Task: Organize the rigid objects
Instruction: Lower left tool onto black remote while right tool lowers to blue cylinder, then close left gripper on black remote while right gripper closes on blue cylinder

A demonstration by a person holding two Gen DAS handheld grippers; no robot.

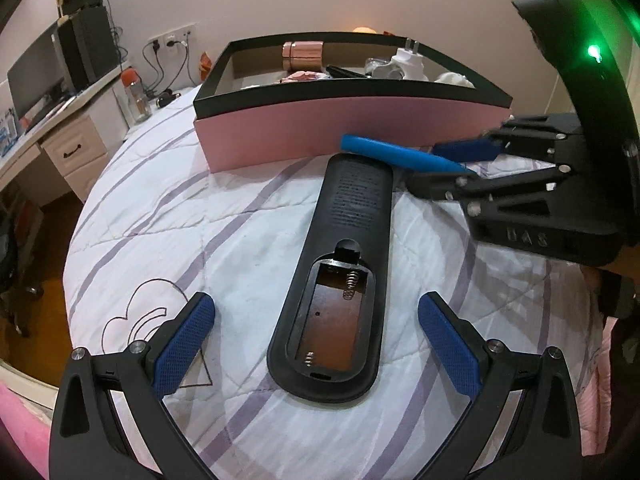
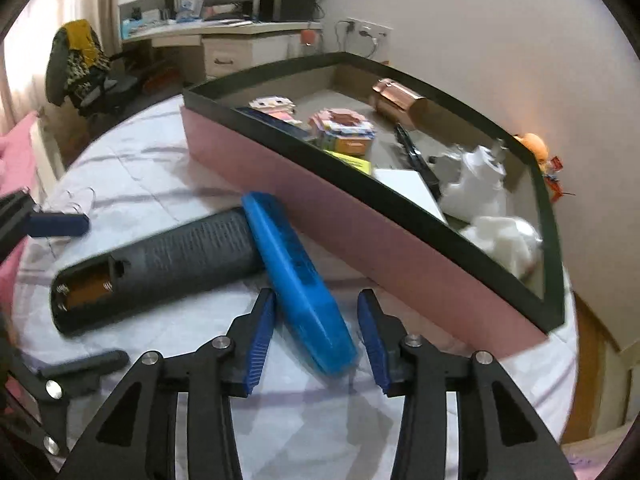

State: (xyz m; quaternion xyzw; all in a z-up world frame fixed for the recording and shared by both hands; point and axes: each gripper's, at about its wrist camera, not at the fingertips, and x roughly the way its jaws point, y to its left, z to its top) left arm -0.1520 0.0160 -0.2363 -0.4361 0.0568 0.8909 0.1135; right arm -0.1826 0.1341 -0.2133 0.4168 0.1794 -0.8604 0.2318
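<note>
While right gripper [image 2: 316, 336] is straddling blue case [image 2: 298, 280], pads not touching, left gripper [image 1: 316, 344] is gaping over remote [image 1: 340, 276], battery cover missing.

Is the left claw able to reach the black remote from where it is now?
Probably yes: the left claw is open, the black remote lies between its fingers, and nothing covers that end.

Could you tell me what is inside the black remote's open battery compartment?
The black plastic remote shows an empty brown compartment with spring contacts and no batteries; its button side faces the bedsheet, hidden.
</note>
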